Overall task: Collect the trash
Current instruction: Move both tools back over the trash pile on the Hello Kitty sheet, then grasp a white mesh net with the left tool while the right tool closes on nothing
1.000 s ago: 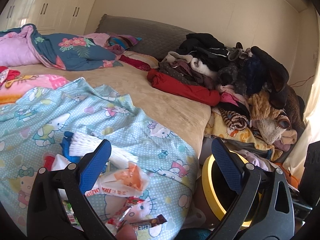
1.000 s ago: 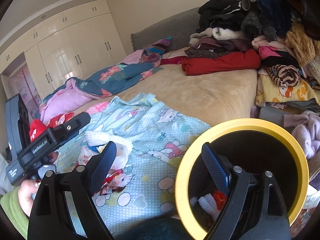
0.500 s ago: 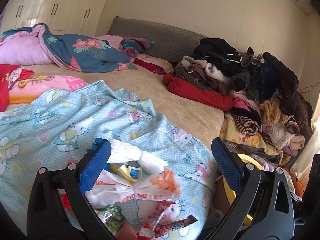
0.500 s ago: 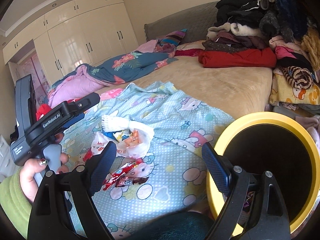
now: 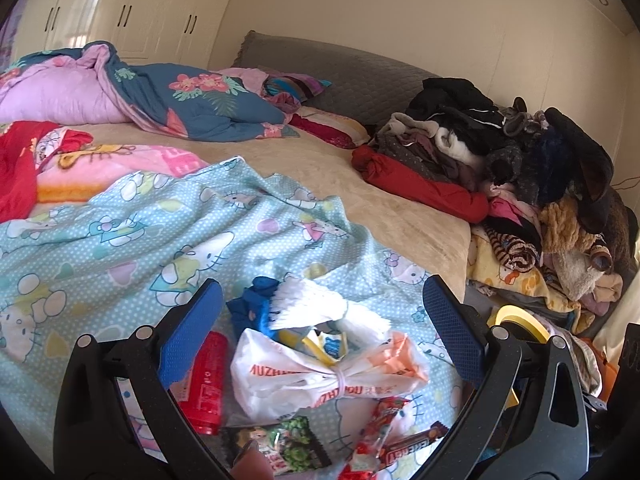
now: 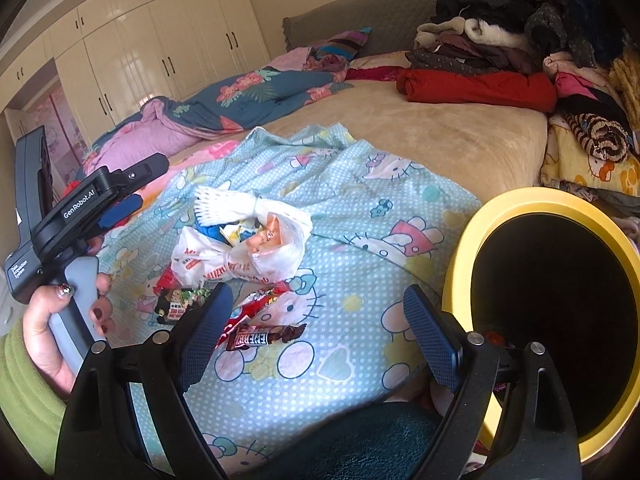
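Observation:
A pile of trash lies on the blue Hello Kitty sheet (image 5: pixel 120 240): a knotted white plastic bag (image 5: pixel 320 372), a white foam net (image 5: pixel 316 308), a red tube (image 5: pixel 206 380), a green-black snack packet (image 5: pixel 280 444) and a brown candy bar wrapper (image 6: pixel 264 336). My left gripper (image 5: pixel 320 340) is open and empty, hovering just above the bag. My right gripper (image 6: pixel 316 340) is open and empty above the sheet near the candy bar. A yellow-rimmed black trash bin (image 6: pixel 556 316) stands by the bed at the right.
A heap of clothes (image 5: pixel 500 152) fills the bed's right side. A red folded garment (image 6: pixel 476 88) and a floral quilt (image 5: pixel 180 96) lie further back. White wardrobes (image 6: pixel 160 48) line the far wall. The left gripper body (image 6: pixel 76 216) shows in the right view.
Both grippers have moved left, away from the bin and over the trash pile. The pile now sits between the left gripper's fingers. Both stayed open.

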